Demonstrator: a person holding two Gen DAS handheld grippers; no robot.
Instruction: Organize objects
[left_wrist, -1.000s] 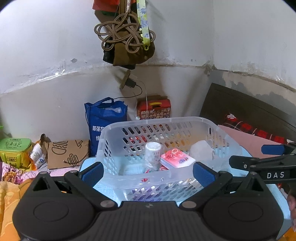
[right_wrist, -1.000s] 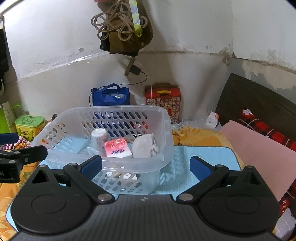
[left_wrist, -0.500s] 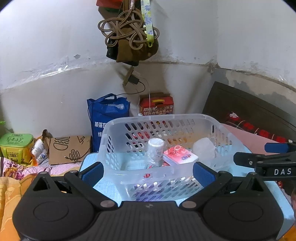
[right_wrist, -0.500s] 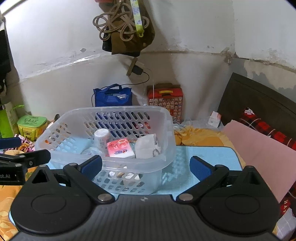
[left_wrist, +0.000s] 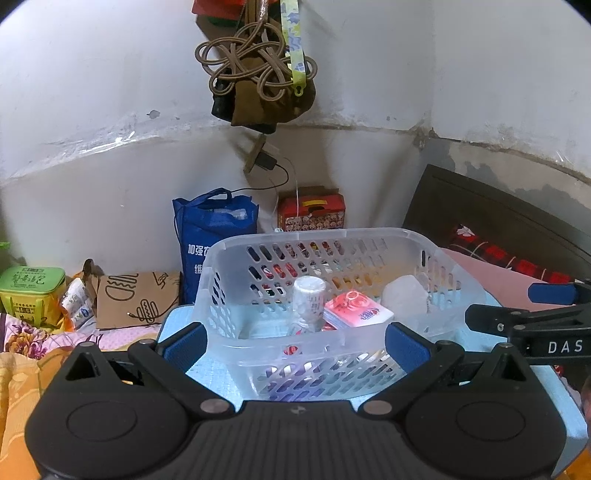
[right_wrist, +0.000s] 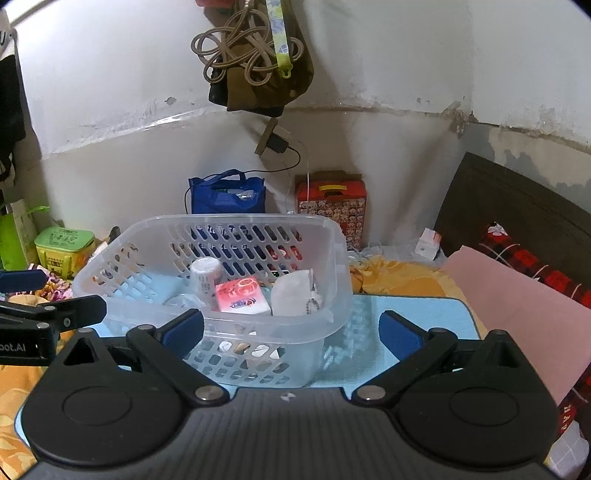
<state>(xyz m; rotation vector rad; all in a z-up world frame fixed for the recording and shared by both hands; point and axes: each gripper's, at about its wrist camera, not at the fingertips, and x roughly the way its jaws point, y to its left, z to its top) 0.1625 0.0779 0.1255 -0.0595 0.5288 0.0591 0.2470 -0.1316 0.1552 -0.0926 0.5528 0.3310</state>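
Straight ahead of both sets of jaws, the clear slotted plastic basket (left_wrist: 332, 295) on the light blue mat (right_wrist: 388, 332) holds a small white capped bottle (left_wrist: 308, 301), a pink tissue packet (left_wrist: 356, 314) and a crumpled white mask (right_wrist: 295, 295). Left gripper (left_wrist: 295, 343) and right gripper (right_wrist: 291, 332) both hang spread wide, empty, just short of its near rim. Judging by the bare mat, sorting seems nearly done.

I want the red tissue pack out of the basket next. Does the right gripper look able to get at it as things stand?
Probably yes. The right gripper is open and empty, and the tissue pack lies uncovered between bottle and white mask; only the basket rim needs clearing from above.
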